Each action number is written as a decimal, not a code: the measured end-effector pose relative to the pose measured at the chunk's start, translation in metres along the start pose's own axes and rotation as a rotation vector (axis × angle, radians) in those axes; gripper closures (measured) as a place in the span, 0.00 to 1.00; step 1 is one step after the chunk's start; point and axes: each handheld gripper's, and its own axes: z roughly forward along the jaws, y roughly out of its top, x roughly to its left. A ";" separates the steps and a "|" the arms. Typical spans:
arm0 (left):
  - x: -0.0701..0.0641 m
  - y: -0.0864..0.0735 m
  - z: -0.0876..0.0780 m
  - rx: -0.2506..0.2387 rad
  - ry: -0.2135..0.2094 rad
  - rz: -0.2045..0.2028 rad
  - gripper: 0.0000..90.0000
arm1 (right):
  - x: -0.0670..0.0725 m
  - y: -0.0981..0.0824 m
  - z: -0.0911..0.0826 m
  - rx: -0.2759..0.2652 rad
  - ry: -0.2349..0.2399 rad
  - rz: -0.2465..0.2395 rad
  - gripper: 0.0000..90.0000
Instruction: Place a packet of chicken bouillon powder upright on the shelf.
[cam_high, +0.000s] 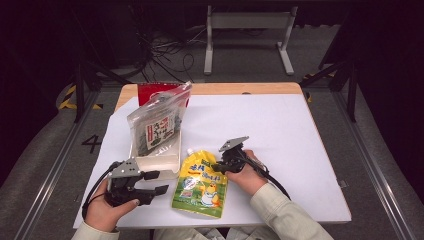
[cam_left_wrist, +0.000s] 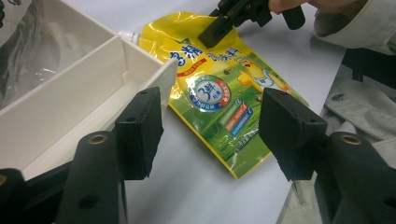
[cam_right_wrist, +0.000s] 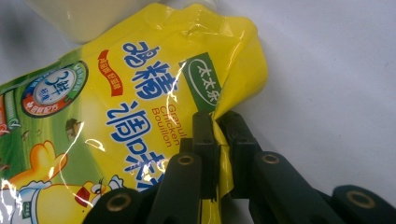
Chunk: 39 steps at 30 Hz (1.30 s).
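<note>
The yellow pouch (cam_high: 200, 185) is lying flat on the white table cover (cam_high: 280, 150), just beside the white tray (cam_left_wrist: 70, 107), and its side edge is clamped between the closed jaws of the right gripper (cam_right_wrist: 218, 154), probably so that it can be lifted toward the tray. The left gripper (cam_left_wrist: 210, 135) is held with its jaws apart and empty at the tray's corner, perhaps to steady it. The contents of the clear bag (cam_high: 159, 122) standing in the tray are hard to make out, and the pouch's spout is cut off in the right gripper view.

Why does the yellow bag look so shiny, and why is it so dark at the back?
In the right gripper view, light glares in white streaks off the creased chicken bouillon pouch. In the high view, the lit white table stands out while the floor behind falls into shadow.
</note>
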 end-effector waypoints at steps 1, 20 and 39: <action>0.000 0.000 0.000 -0.001 -0.002 -0.001 0.45 | 0.001 0.001 -0.002 0.015 -0.001 -0.002 0.94; -0.004 0.003 0.004 -0.008 -0.015 0.016 0.43 | 0.015 0.016 -0.090 -0.268 0.049 -0.128 0.95; -0.008 0.006 0.008 -0.043 -0.035 0.048 0.41 | 0.057 0.025 -0.140 -0.353 0.064 -0.293 0.96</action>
